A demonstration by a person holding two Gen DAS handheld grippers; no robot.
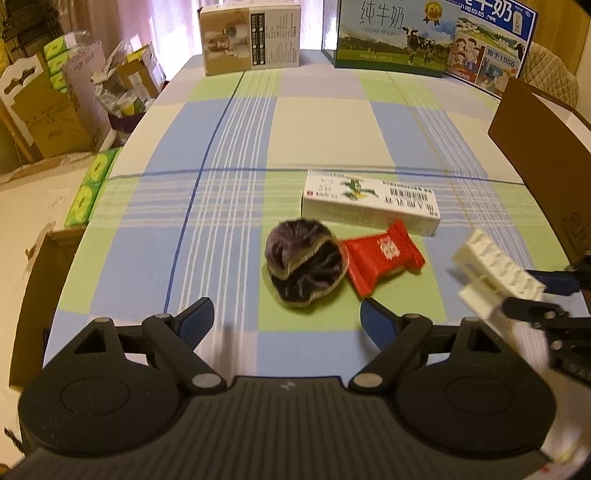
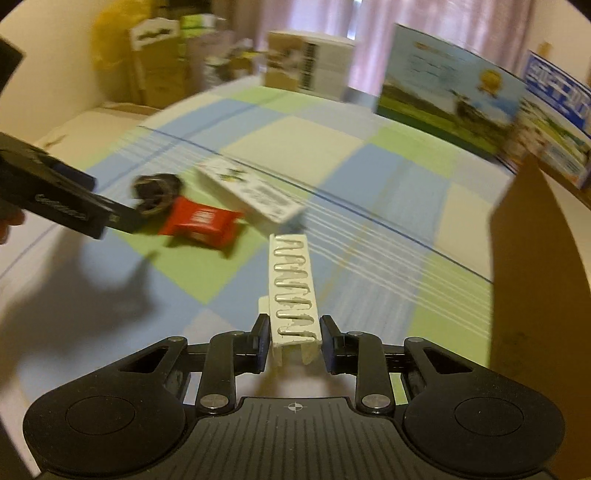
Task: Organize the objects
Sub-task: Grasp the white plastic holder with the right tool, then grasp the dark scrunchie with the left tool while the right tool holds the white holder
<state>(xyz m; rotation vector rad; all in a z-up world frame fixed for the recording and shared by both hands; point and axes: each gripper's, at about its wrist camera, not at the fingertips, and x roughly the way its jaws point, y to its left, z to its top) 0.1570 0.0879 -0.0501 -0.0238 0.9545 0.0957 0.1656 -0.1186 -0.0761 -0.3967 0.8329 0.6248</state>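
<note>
The checked tablecloth [image 1: 236, 155] covered the whole table, blue, green and cream squares. At the far edge stood two milk cartons [image 1: 391, 33] and a beige box [image 1: 251, 37]; a brown cardboard box [image 2: 535, 280] sat at the right. Mid-table lay a long white packet [image 1: 369, 205], with a dark knitted bundle [image 1: 303, 266] and a red snack wrapper [image 1: 380, 262] just in front of it, those two touching. The left gripper [image 1: 286, 321] hovered near the bundle, jaws spread wide, nothing in them. The right gripper [image 2: 293, 338] was clamped on a white ribbed plastic piece [image 2: 293, 288], held off the cloth, right of the wrapper.
</note>
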